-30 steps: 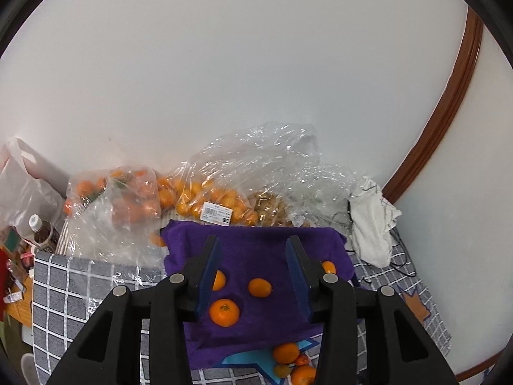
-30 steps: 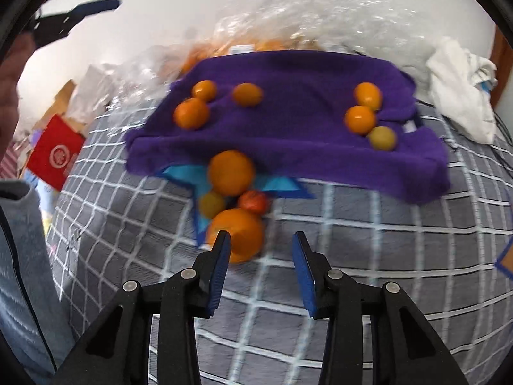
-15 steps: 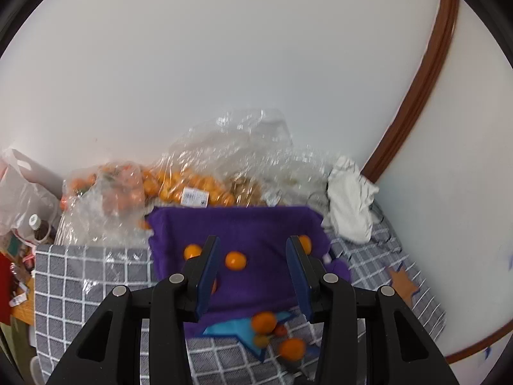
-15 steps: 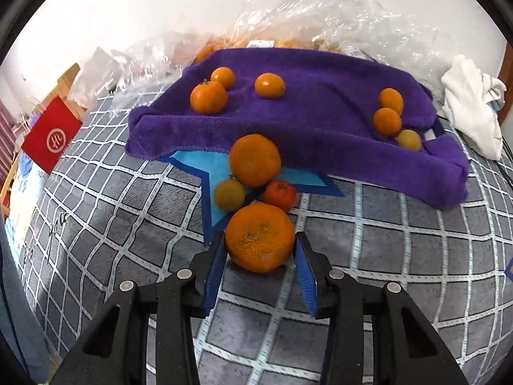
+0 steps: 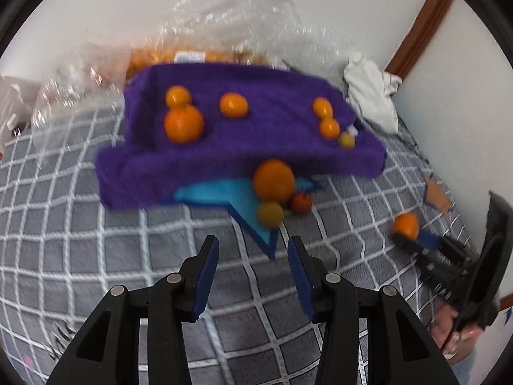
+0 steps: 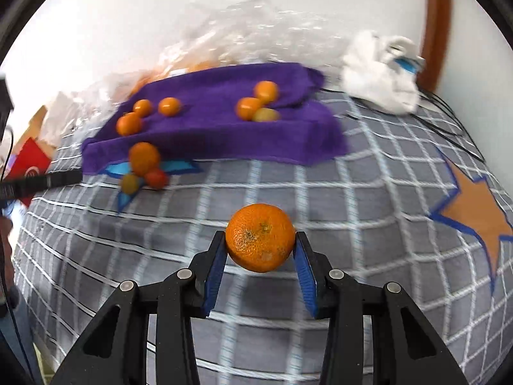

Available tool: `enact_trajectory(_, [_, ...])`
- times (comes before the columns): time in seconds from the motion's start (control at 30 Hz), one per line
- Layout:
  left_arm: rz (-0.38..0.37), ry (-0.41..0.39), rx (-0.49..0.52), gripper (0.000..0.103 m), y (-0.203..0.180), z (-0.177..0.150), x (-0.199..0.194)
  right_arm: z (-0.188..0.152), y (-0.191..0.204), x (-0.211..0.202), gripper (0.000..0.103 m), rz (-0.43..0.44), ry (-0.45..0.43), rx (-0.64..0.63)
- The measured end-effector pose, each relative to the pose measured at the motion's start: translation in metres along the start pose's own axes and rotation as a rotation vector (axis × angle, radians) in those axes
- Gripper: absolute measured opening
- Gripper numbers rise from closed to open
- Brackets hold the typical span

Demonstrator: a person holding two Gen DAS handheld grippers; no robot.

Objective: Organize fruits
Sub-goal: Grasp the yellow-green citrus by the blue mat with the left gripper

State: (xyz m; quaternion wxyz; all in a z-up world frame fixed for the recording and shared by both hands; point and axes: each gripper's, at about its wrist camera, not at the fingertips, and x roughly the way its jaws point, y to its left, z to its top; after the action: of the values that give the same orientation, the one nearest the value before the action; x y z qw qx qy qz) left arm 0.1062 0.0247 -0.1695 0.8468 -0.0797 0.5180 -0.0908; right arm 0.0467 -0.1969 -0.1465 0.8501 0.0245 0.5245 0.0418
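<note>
Fruit status: right gripper (image 6: 260,240) is clamped on a big mandarin (image 6: 260,237), pads pressing both sides, fruit clear of the cloth. Half a second ago that mandarin sat at the near end of the cluster on the blue star (image 5: 247,207); now it's lifted and carried right, toward the orange star (image 6: 477,205). The left view confirms it: mandarin (image 5: 406,224) in the far-off right gripper (image 5: 413,235), well right of the cluster. Left gripper (image 5: 253,256) has dropped toward the bed, jaws at a narrow gap with nothing between them, pointing at the blue star. Three fruits remain there: a large orange (image 5: 273,179), a yellowish one (image 5: 270,213) and a small red one (image 5: 301,202), touching each other. My read: sorting by type or size is underway, one piece picked, the three on the star plus placement still to go; left hand probably lines up for the next pick. Two groups of three already sit on the purple towel (image 5: 224,147), left and right. Surface is a soft grey checked cover (image 5: 112,256), so fruit may roll on release. Far side: crumpled clear plastic bags (image 5: 240,25) with more oranges, white cloth (image 5: 372,96) far right, white wall, brown trim. Both frames motion-blurred.
</note>
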Motion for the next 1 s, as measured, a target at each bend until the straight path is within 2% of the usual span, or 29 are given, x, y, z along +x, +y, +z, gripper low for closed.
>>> enact_trajectory(0.07, [0.003, -0.011, 0.005, 0.042, -0.005, -0.005, 0.005, -0.004, -0.01, -0.001, 0.042, -0.007, -0.003, 0.015])
enact_trajectory(0.17, [0.049, -0.031, 0.0, 0.042, -0.007, -0.007, 0.014, -0.009, -0.021, -0.002, 0.042, -0.007, -0.008, 0.033])
enact_trajectory(0.27, [0.058, -0.079, -0.009, 0.042, -0.009, -0.005, 0.022, -0.007, -0.025, 0.005, 0.042, -0.001, -0.001, 0.046])
enact_trajectory(0.37, [0.07, -0.114, 0.003, 0.038, -0.013, -0.001, 0.029, -0.004, -0.026, 0.01, 0.042, 0.005, -0.001, 0.046])
enact_trajectory(0.47, [0.052, -0.108, 0.001, 0.036, -0.016, 0.003, 0.038, 0.001, -0.025, 0.013, 0.042, 0.007, -0.006, 0.034])
enact_trajectory(0.57, [0.026, -0.077, -0.026, 0.029, -0.016, 0.006, 0.05, 0.004, -0.025, 0.015, 0.042, 0.016, -0.01, 0.031])
enact_trajectory(0.6, [0.034, -0.092, -0.03, 0.024, -0.017, 0.007, 0.051, 0.005, -0.025, 0.016, 0.042, 0.022, -0.013, 0.033])
enact_trajectory(0.83, [0.107, -0.136, 0.063, 0.023, -0.031, 0.001, 0.057, 0.004, -0.025, 0.018, 0.042, 0.032, -0.039, 0.028])
enact_trajectory(1.0, [0.107, -0.136, 0.063, 0.023, -0.03, 0.002, 0.057, 0.005, -0.024, 0.021, 0.042, 0.025, -0.034, 0.022])
